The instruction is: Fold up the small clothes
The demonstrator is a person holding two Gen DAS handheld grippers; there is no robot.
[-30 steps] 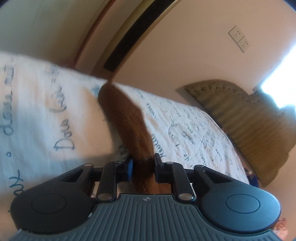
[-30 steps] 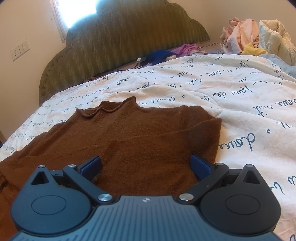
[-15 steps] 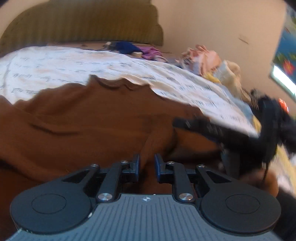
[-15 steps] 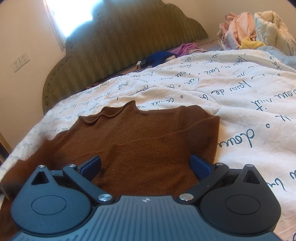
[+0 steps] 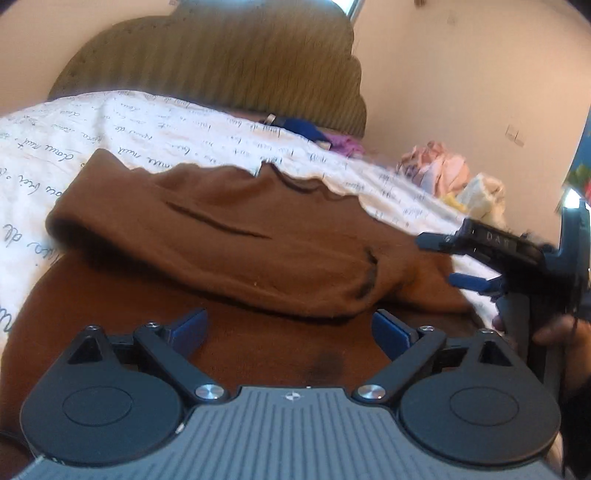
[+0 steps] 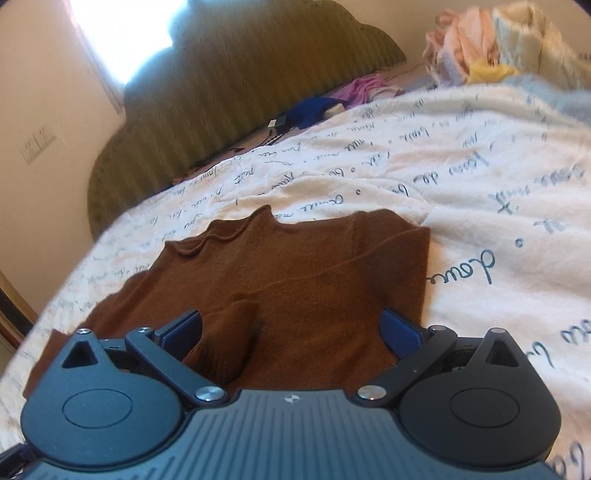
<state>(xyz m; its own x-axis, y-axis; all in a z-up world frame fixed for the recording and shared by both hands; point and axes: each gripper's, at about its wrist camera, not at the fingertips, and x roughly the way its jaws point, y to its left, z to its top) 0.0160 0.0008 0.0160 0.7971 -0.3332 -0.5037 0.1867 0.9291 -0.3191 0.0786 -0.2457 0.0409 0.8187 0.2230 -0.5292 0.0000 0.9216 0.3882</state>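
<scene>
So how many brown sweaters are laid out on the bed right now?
1. The brown sweater lies on the white bedspread in front of both cameras, one sleeve folded across its body. Other clothes sit heaped by the wall; a brown one could be hidden there.

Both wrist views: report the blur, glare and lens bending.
Left wrist view: the brown sweater and right gripper look smeared, the headboard bows. Right wrist view: the window is blown out white, the bedsheet script is soft, edges curve.
</scene>
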